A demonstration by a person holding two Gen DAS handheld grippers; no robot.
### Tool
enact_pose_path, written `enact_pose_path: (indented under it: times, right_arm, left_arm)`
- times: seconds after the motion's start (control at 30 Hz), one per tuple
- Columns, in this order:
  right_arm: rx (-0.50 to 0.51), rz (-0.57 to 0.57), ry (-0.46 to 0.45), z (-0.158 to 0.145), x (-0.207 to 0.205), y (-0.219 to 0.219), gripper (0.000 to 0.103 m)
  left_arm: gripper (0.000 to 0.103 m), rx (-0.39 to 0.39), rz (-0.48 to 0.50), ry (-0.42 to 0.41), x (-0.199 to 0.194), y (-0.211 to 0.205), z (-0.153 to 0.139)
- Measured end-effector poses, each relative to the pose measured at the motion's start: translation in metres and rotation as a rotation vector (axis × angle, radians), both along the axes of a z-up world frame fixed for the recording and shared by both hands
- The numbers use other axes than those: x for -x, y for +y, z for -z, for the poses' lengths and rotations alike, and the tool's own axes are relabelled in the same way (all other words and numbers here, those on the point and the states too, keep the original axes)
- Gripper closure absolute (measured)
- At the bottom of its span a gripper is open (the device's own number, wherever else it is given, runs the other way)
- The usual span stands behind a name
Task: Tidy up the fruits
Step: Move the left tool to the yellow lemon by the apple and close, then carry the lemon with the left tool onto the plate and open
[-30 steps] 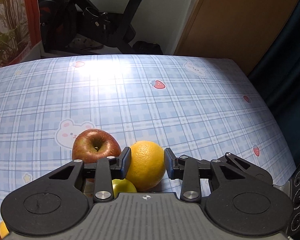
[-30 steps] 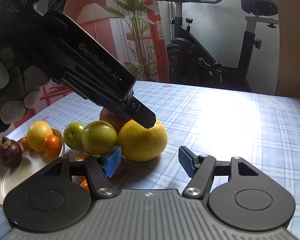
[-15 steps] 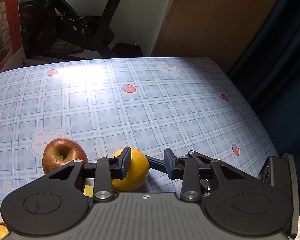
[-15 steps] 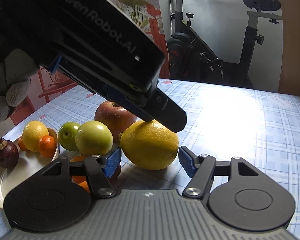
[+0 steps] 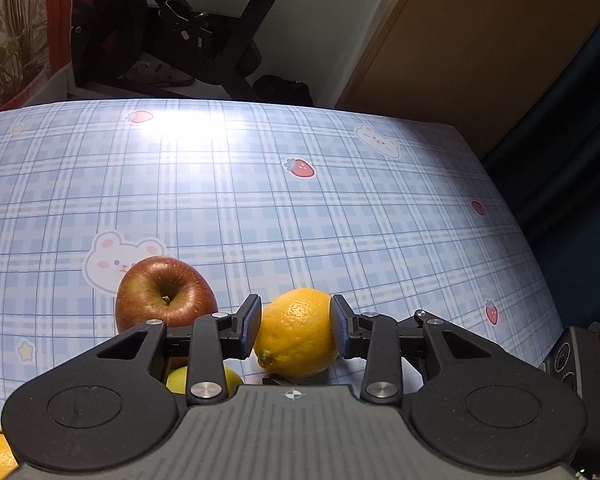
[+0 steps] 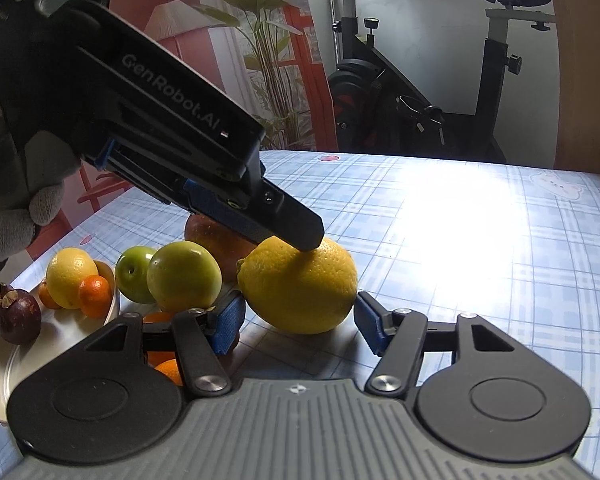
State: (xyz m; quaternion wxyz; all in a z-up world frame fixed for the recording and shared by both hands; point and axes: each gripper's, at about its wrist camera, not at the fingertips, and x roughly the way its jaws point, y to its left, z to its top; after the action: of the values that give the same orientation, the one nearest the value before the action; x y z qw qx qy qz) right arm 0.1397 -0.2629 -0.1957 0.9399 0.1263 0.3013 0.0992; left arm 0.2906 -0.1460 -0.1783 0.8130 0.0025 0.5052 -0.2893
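Left wrist view: the left gripper (image 5: 296, 326) is clamping the big lemon (image 5: 298, 334) between both pads, a red apple (image 5: 165, 294) sitting just left on the checked tablecloth (image 5: 260, 200).

Right wrist view: the right gripper (image 6: 298, 322) is hanging spread wide, fingers flanking that lemon (image 6: 300, 286) without touching, green fruits (image 6: 168, 274) and a plate (image 6: 4, 360) lying left.

apple (image 5: 165, 293) left (crowding), tablecloth (image 5: 340, 216) beyond open

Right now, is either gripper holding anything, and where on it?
The left gripper has the lemon between its jaws, pads on its two sides. The right gripper is open, holding nothing.
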Motion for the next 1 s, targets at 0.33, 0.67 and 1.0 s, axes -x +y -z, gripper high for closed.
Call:
enact_pose_path:
  times: [0.33,0.67,1.0]
  right_arm:
    - [-0.005,0.013,-0.024,-0.004,0.009,-0.004,0.041]
    - [0.02,-0.034,-0.053,-0.047,0.028,0.019,0.041]
    - [0.05,-0.204,-0.06,-0.067,0.025,0.094,0.041]
  left_arm:
    - [0.063,0.029,0.006,0.011,0.009,0.001,-0.003]
    - [0.063,0.063,0.066,-0.04,0.043,0.035,-0.043]
    - [0.063,0.03,0.026,-0.046,0.075,0.115,-0.065]
